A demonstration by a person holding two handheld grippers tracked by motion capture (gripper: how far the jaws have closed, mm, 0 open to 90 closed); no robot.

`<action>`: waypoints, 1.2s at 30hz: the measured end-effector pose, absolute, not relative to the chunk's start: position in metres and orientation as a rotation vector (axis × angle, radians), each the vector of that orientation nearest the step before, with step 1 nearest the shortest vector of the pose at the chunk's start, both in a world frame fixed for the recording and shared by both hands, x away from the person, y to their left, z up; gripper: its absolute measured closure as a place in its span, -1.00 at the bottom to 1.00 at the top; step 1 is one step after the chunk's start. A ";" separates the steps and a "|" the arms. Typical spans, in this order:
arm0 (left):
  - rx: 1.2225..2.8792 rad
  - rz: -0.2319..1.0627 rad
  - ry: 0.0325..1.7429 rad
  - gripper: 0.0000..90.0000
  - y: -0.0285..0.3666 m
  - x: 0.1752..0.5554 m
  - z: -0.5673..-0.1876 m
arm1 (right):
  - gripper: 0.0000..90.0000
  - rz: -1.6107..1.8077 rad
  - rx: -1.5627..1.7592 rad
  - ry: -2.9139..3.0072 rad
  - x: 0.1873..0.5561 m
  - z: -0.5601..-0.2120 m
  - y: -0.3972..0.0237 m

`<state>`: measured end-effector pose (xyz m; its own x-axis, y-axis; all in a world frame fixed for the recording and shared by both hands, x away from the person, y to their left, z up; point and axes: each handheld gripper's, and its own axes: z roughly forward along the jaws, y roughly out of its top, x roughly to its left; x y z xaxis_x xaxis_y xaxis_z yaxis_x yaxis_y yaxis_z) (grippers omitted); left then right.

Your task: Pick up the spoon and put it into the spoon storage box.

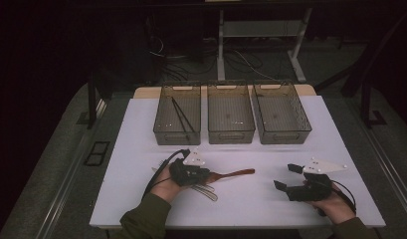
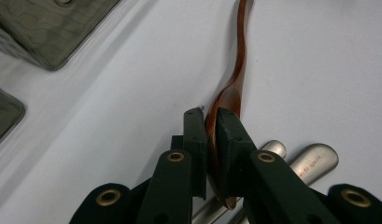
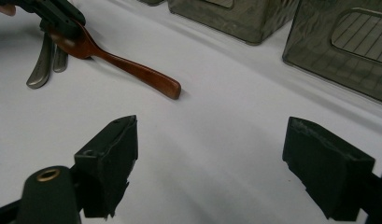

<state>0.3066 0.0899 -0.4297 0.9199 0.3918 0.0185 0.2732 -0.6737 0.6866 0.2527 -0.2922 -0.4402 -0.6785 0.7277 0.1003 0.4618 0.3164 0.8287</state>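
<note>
From above, my left gripper (image 1: 203,174) sits at the near left of the white table (image 1: 270,149), clamped on the bowl end of the wooden spoon (image 1: 236,173), whose handle lies pointing right, while my right gripper (image 1: 285,177) rests well apart at the near right, jaws wide and empty. Along my left jaws, the pads pinch the spoon (image 2: 235,79) above two metal handles (image 2: 314,161). Along my right jaws, wide apart, the spoon (image 3: 132,70) lies ahead near the bins (image 3: 235,14).

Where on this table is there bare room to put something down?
The white sheet lies bare between the wooden spoon and the right tongs. It is crowded at the left tongs, over the metal cutlery.
</note>
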 end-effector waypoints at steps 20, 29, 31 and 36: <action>2.272 0.266 0.479 0.84 0.099 0.307 -0.415 | -0.60 1.325 1.048 2.311 0.254 -0.445 -0.283; 2.231 0.287 0.486 0.84 0.104 0.307 -0.406 | -0.69 1.329 1.059 2.313 0.254 -0.444 -0.283; 2.220 0.288 0.489 0.84 0.105 0.307 -0.403 | -0.69 1.334 1.058 2.312 0.254 -0.444 -0.283; 2.200 0.300 0.497 0.84 0.106 0.307 -0.395 | -0.69 1.339 1.052 2.311 0.254 -0.444 -0.284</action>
<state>0.3070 0.1056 -0.3951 0.8927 0.4484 0.0440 0.2472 -0.5690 0.7843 0.2541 -0.2836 -0.4436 -0.7000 0.7040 0.1200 0.4541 0.3091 0.8356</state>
